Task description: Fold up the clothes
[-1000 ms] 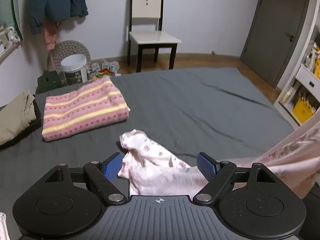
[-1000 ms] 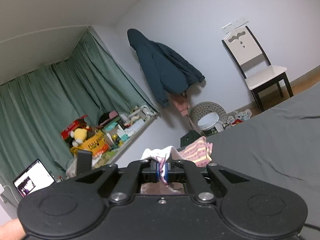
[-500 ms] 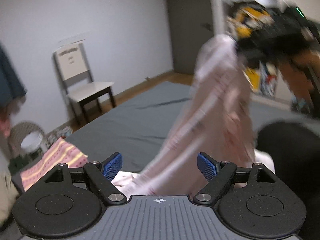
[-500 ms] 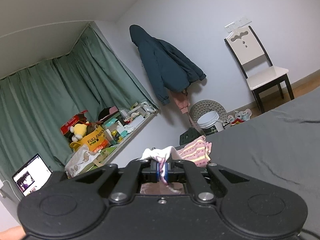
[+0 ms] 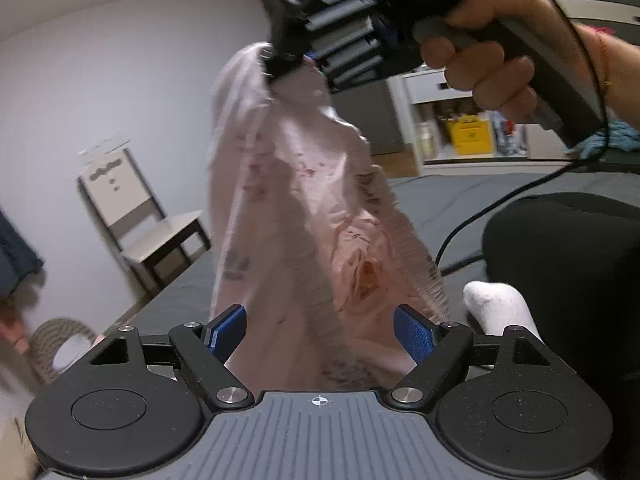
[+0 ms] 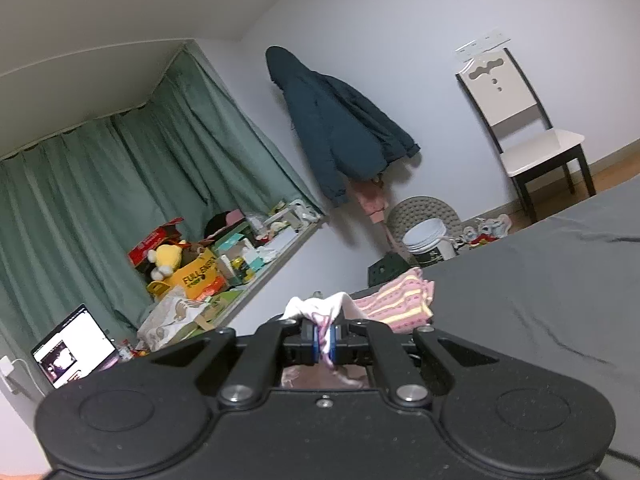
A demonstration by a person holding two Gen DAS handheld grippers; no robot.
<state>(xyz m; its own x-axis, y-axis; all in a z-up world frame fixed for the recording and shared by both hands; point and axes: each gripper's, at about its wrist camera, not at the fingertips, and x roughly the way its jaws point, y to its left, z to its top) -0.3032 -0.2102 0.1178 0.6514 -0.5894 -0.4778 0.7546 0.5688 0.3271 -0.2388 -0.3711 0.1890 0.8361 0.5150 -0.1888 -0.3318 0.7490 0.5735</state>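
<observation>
**Pink garment goes up, hanging from the right gripper**

Nearest in the left wrist view, the left gripper (image 5: 320, 330) has its jaws spread wide and grips nothing; its blue pads (image 5: 229, 328) stand either side of the hanging cloth, which drops between them. A second ago those same open jaws looked down on the pink floral garment (image 5: 296, 216) lying crumpled on the grey bed (image 5: 448, 196); half a second ago it was a blur in mid-lift. Now it hangs clear and sharp, drawn up into a long drape right in front of the camera.

Just right of the cloth, a white sock (image 5: 496, 306) and a dark trouser leg (image 5: 568, 264) show, new to this view. Higher up, the right gripper (image 5: 288, 62) has the top edge of the garment pinched, jaws closed tight on it, with the person's hand (image 5: 480, 64) wrapped around the handle and a black cable (image 5: 520, 196) trailing down.

Over on the right wrist view, a tuft of white and pink cloth (image 6: 320, 310) pokes out between the shut jaws, just as before. Beyond it, the folded striped knit (image 6: 396, 300) lies on the bed. Farther off, the white chair (image 6: 520, 128) and the dark jacket (image 6: 340, 128) stay against the far wall, the view shifted only slightly.
</observation>
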